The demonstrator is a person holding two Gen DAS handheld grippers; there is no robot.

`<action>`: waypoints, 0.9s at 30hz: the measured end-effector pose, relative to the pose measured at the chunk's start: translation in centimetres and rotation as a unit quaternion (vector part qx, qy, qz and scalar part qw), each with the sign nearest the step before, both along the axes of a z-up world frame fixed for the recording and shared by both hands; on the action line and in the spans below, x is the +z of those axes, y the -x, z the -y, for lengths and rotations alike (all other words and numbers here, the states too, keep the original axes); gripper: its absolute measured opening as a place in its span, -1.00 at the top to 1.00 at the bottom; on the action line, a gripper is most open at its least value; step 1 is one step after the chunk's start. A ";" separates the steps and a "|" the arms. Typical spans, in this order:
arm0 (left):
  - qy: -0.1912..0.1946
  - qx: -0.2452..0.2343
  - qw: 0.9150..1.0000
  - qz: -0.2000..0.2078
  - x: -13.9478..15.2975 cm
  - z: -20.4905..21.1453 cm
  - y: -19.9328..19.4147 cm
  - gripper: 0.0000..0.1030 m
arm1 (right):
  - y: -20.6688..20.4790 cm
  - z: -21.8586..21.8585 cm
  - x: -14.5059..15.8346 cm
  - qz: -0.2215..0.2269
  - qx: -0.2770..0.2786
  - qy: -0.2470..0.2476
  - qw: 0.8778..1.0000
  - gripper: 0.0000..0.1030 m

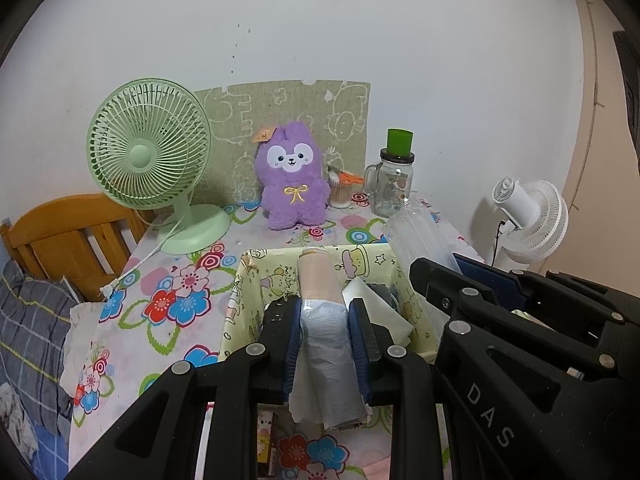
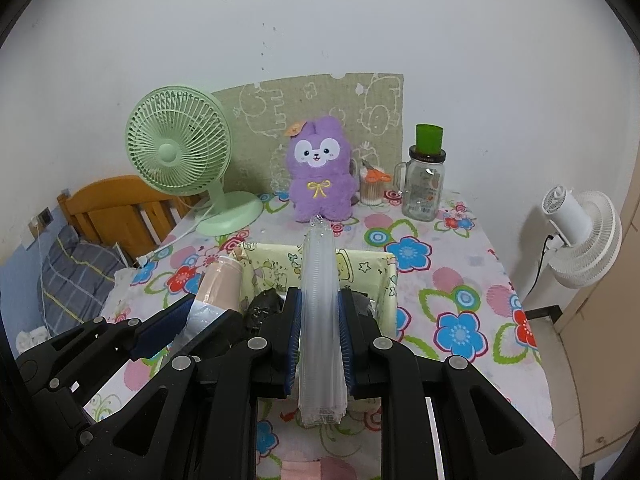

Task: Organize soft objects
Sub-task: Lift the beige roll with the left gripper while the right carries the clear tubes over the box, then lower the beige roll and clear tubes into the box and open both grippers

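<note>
My left gripper [image 1: 324, 312] is shut on a roll of bags [image 1: 322, 320], peach at its far end and grey-white near me, held above the yellow cartoon-print box [image 1: 248, 296]. The roll also shows in the right wrist view [image 2: 218, 284]. My right gripper [image 2: 319, 312] is shut on a long sleeve of stacked clear plastic cups [image 2: 318, 300], pointing over the same box [image 2: 372, 264]. The cup sleeve shows in the left wrist view [image 1: 420, 236]. White and grey items [image 1: 376, 312] and a black crumpled bag [image 2: 264, 308] lie in the box.
On the flowered tablecloth [image 2: 452, 280] stand a green desk fan [image 1: 148, 156], a purple plush toy [image 1: 292, 176], a cotton-swab jar with orange scissors [image 2: 372, 188] and a glass mug jar with a green cup on top [image 2: 426, 176]. A white fan [image 2: 580, 236] stands right, a wooden bed frame [image 1: 68, 240] left.
</note>
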State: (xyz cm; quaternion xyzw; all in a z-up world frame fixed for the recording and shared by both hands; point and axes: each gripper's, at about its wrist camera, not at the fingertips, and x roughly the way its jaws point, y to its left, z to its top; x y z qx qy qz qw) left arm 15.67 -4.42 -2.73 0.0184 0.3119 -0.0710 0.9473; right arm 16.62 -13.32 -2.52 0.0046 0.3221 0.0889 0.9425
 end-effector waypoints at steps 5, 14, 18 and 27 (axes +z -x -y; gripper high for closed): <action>-0.002 0.001 1.000 -0.008 -0.5 -0.3 -1.1 0.55 | -1.0 -0.2 -0.5 -0.006 0.000 -0.002 1.000 0.59; 0.004 0.003 1.000 -0.021 -1.4 -0.7 -3.3 0.55 | -3.3 -0.6 -1.4 -0.018 0.000 -0.002 1.000 0.59; 0.004 0.000 1.000 -0.029 -2.0 -0.7 -4.3 0.55 | -4.4 -0.7 -2.0 -0.026 -0.002 -0.002 1.000 0.59; 0.009 0.003 0.999 -0.045 -3.3 -1.0 -6.2 0.55 | -6.2 -0.9 -3.2 -0.042 -0.006 0.003 0.999 0.59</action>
